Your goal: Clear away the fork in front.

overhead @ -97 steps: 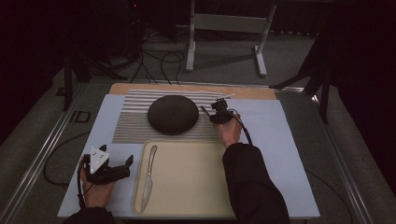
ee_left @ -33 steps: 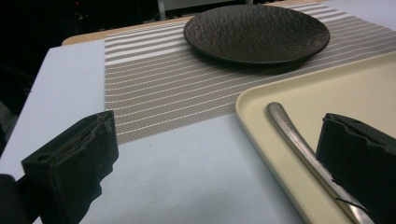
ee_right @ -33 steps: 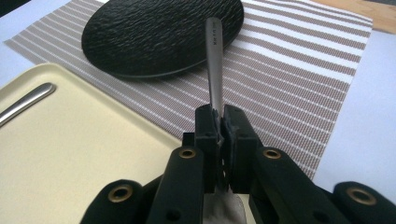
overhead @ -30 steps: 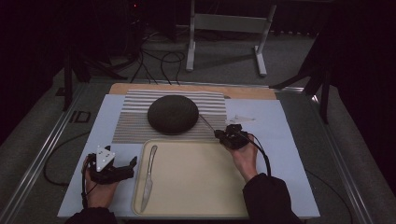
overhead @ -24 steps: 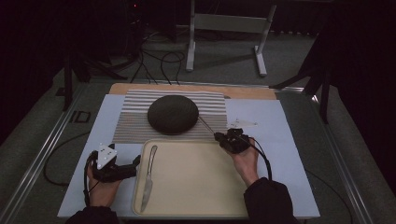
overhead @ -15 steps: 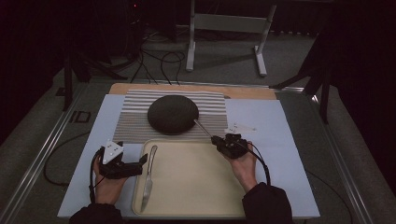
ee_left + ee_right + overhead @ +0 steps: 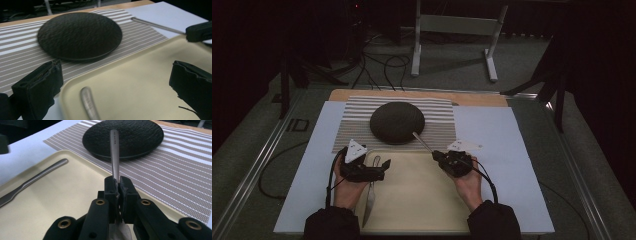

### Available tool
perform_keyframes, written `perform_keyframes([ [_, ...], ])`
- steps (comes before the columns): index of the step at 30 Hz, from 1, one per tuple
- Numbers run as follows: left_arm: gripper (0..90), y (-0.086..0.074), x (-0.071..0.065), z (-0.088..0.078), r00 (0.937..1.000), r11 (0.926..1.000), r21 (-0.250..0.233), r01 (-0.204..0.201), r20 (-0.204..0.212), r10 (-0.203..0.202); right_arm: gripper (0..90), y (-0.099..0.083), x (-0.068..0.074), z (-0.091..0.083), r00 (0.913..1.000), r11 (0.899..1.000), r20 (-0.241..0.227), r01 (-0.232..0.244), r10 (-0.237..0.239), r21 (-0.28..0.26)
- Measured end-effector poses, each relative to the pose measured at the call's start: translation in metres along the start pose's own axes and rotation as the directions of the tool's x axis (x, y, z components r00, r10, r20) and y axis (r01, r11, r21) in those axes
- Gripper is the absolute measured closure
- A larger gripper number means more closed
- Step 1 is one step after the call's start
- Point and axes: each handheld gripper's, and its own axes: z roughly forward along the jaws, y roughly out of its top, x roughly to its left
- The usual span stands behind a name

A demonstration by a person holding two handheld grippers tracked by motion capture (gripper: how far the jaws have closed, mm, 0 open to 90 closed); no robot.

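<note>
A black plate (image 7: 397, 121) (image 7: 80, 35) (image 7: 125, 137) rests on a striped placemat (image 7: 437, 117). In front of it lies a cream tray (image 7: 422, 200) (image 7: 140, 82) (image 7: 62, 202) with a metal knife (image 7: 371, 197) (image 7: 87, 102) (image 7: 32, 181) along its left side. My left gripper (image 7: 384, 170) (image 7: 115, 92) is open, its jaws spread wide on either side of the knife's handle end at the tray's far left corner. My right gripper (image 7: 437, 156) (image 7: 118, 187) is shut on a metal utensil (image 7: 422, 141) (image 7: 157, 25) (image 7: 114, 152), whose handle sticks out toward the plate.
A pale blue mat (image 7: 502, 150) covers the table under the tray and placemat. A wooden board edge (image 7: 472, 97) lies behind the placemat. Cables and a metal stand (image 7: 452, 30) are on the floor beyond the table.
My left gripper has moved right and forward, from beside the tray to over the knife's handle. The right gripper has drifted a little left along the tray's far edge, still holding the utensil.
</note>
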Motion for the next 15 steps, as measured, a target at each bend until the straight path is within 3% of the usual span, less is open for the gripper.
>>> perform_keyframes([
  [8,0.0,0.014,-0.011,0.019,0.9965,0.9992,0.011,0.039,0.073,-0.04,85.8,0.001,0.012,-0.002,0.9995,1.0,-0.029,0.015,-0.015,-0.021],
  [11,0.0,0.017,-0.014,0.025,0.9925,0.9977,0.027,0.062,0.104,-0.065,85.8,0.002,0.017,-0.003,0.9989,0.999,-0.039,0.025,-0.026,-0.026],
  [15,2.6,0.02,-0.019,0.033,0.99,0.9957,0.051,0.077,0.114,-0.083,85.8,0.003,0.025,-0.002,0.9974,0.998,-0.055,0.044,-0.046,-0.036],
])
